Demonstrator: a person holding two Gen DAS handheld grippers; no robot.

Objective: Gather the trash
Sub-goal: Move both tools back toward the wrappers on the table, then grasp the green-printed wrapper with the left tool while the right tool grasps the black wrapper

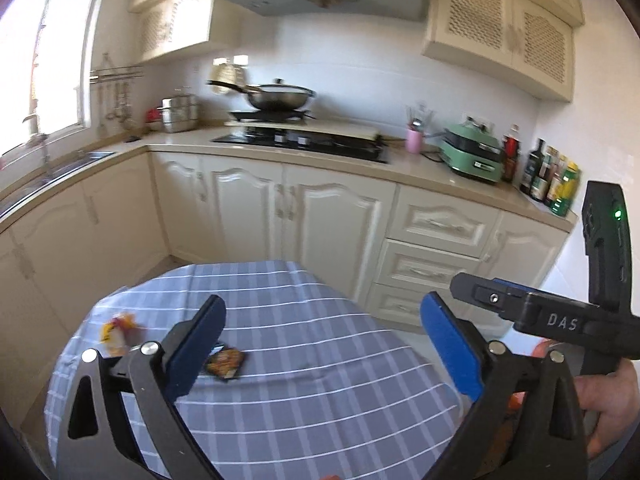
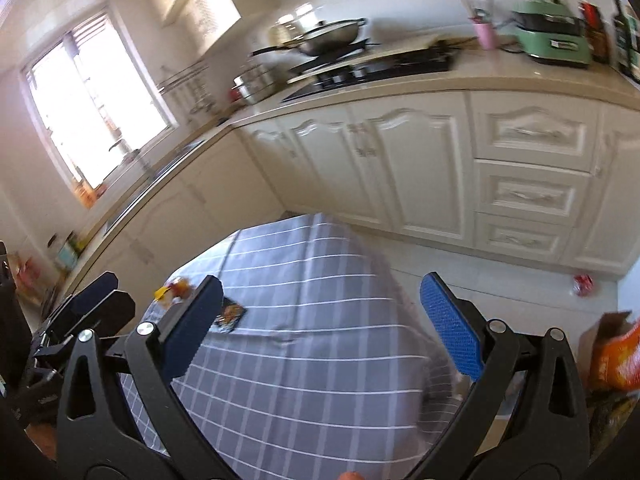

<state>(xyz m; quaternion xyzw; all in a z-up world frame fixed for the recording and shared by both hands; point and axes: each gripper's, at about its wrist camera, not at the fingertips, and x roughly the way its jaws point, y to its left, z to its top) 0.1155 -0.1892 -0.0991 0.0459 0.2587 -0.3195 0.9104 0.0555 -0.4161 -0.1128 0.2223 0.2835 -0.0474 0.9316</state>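
Grey-blue checked cloth on the counter [image 1: 280, 320], cream kitchen cabinets [image 1: 320, 208] behind. Cardboard box with an orange packet [image 2: 614, 356] sits on the floor at right. Both my left tongs [image 1: 320, 344] and right tongs [image 2: 324, 328] are spread wide, empty. Dark snack wrapper [image 1: 225, 363] and yellow-red wrapper [image 1: 116, 330] lie on the cloth, beyond my left tongs' left pad.

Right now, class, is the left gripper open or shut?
Open. In the left wrist view the left gripper has its blue pads spread wide, with only the checked tablecloth showing between them and nothing held.
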